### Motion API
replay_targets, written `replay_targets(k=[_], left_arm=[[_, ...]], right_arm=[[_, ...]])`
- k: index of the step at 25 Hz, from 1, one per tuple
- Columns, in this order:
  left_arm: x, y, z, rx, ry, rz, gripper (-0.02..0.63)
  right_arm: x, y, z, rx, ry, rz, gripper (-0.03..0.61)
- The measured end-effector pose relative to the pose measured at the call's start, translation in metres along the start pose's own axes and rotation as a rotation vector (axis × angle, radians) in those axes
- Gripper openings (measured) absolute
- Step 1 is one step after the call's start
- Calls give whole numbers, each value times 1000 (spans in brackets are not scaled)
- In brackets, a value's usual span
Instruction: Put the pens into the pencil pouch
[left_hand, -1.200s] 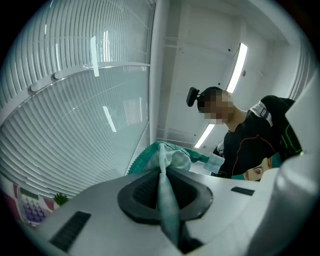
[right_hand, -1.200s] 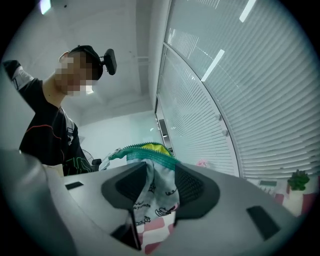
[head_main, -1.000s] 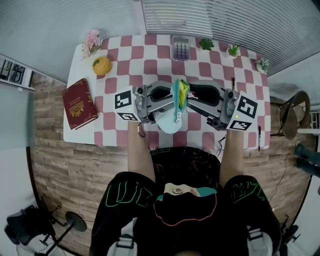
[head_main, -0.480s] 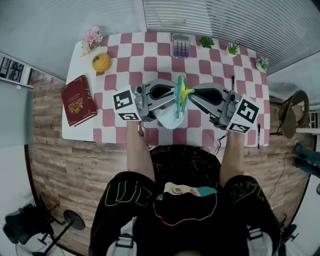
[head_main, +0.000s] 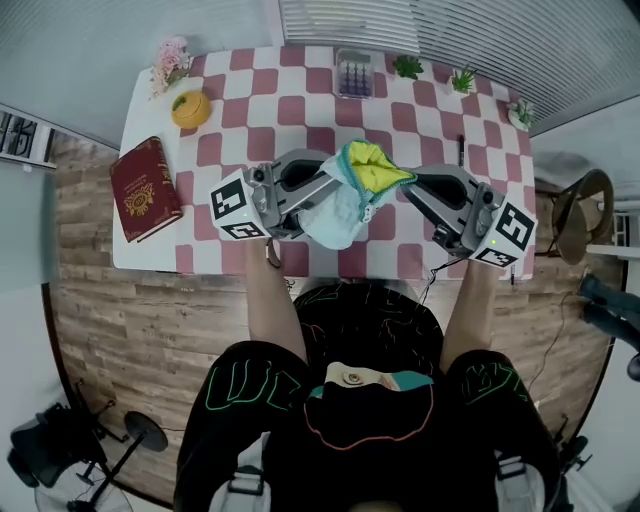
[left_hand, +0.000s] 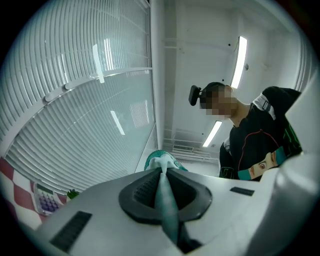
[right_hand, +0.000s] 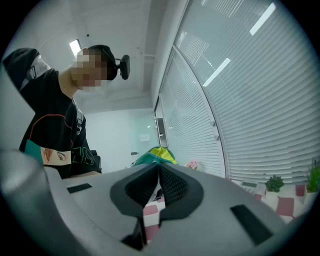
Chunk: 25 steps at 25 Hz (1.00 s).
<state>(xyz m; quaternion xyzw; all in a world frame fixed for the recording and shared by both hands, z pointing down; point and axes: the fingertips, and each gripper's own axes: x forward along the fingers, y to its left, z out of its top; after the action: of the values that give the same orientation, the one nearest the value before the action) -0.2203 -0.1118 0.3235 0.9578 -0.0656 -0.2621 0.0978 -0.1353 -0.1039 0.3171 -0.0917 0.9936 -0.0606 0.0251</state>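
The teal pencil pouch (head_main: 345, 200) hangs above the checkered table (head_main: 300, 110), held between both grippers. Its mouth is spread and the yellow lining (head_main: 375, 165) shows. My left gripper (head_main: 336, 184) is shut on the pouch's left edge; in the left gripper view teal fabric (left_hand: 166, 205) runs between the jaws of the left gripper (left_hand: 161, 172). My right gripper (head_main: 404, 183) has just been closing and pinches the right rim; in the right gripper view the right gripper (right_hand: 157, 167) has its jaws meeting just before the pouch (right_hand: 156, 155). A black pen (head_main: 461, 150) lies on the table behind the right gripper.
A red book (head_main: 145, 188) lies at the table's left end, with an orange pot (head_main: 190, 108) and pink flowers (head_main: 170, 62) behind it. A calculator (head_main: 353, 73) and small plants (head_main: 407, 66) line the far edge. A chair (head_main: 580, 215) stands to the right.
The pouch hung narrow and upright between the grippers; now its mouth is pulled wide with the yellow lining showing. The right gripper has drawn away to the right.
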Motion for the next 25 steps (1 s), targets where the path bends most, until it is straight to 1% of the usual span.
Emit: replay_targets(k=[5, 8, 12, 15, 17, 19, 21, 25], left_arm=[[6, 1, -3, 32, -10, 16, 5], [20, 0, -11, 15, -2, 9, 5], [40, -3, -29, -16, 23, -2, 5], [58, -5, -44, -37, 52, -8, 5], [71, -5, -53, -46, 78, -12, 5], [81, -5, -61, -52, 96, -15, 5], [90, -6, -69, -60, 113, -19, 5], [109, -7, -84, -75, 149, -31, 5]], right_arm=[[-31, 6, 6, -40, -18, 16, 15], [-46, 7, 9, -30, -31, 22, 15], [-70, 5, 4, 0, -31, 2, 17], [-93, -5, -3, 44, -27, -55, 23], [-111, -10, 0, 75, -66, -80, 39], [-127, -11, 7, 98, -124, -76, 69], [-142, -14, 9, 106, -156, -96, 77], [-170, -34, 5, 110, -168, -224, 77]])
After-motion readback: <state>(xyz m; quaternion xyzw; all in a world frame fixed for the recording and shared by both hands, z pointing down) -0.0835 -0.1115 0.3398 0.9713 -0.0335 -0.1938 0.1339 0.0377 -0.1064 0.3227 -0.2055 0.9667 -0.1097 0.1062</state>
